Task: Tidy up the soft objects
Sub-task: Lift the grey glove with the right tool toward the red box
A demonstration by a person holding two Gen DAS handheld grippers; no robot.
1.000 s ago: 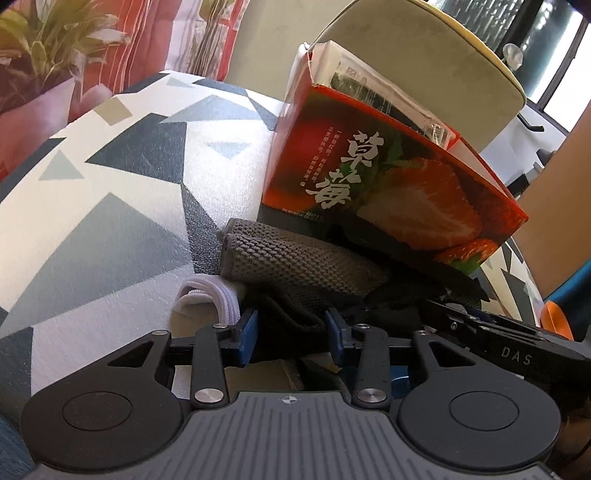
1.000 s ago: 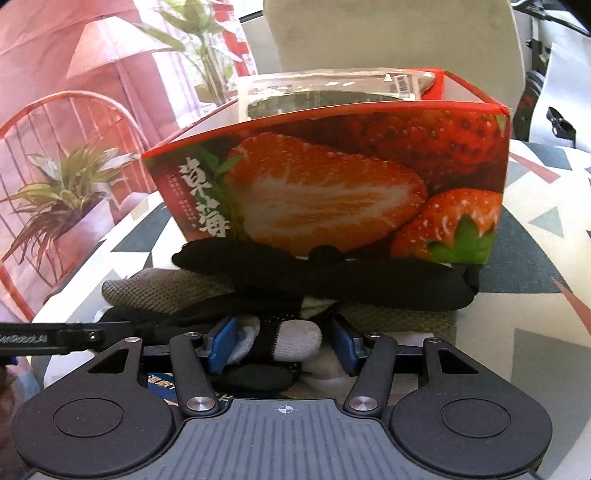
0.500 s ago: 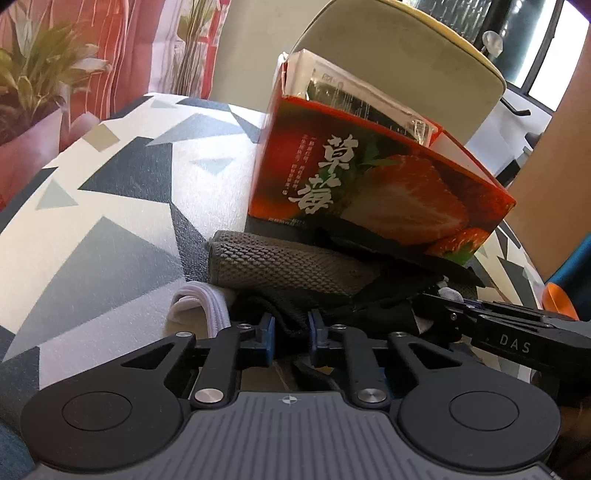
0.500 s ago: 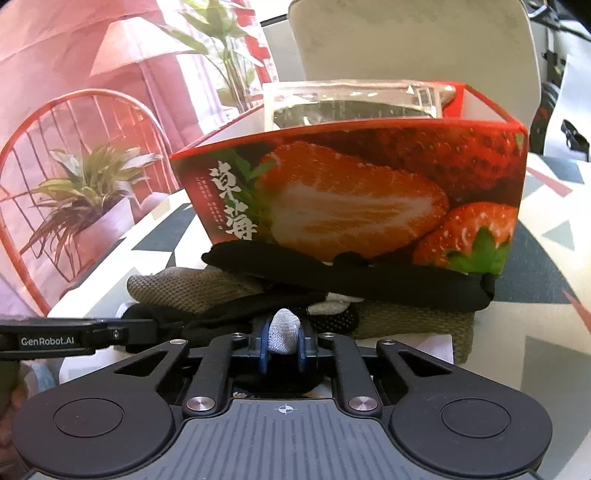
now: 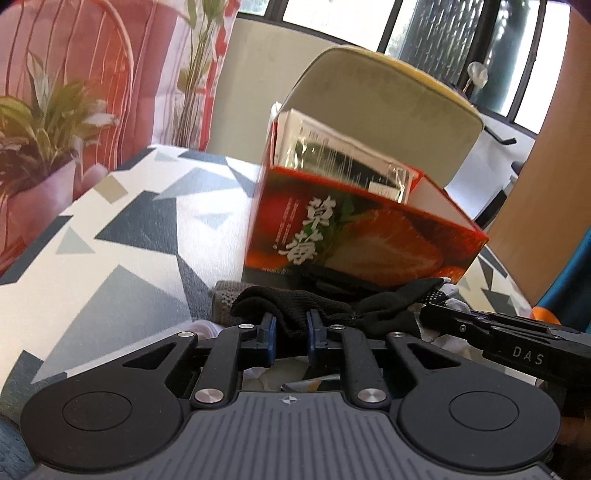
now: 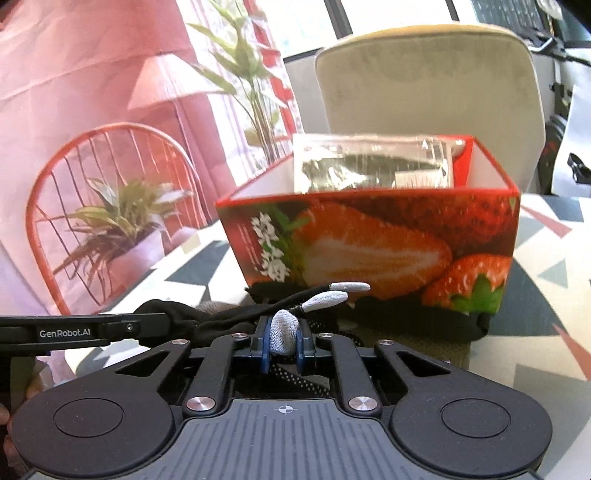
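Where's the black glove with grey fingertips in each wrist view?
Left wrist: black glove with grey fingertips low centre, clamped in the left gripper, stretching right.
Right wrist: a grey fingertip low centre in the right gripper; black fabric trails left.
Shared landmark: red strawberry-print cardboard box just behind the glove.

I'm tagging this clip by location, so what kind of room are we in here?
Probably a home or studio dining corner: a table with a geometric cloth, an upholstered chair, large windows and a potted plant.

glossy cardboard box point(image 6: 369, 236), knit cloth glove point(image 5: 295, 306)
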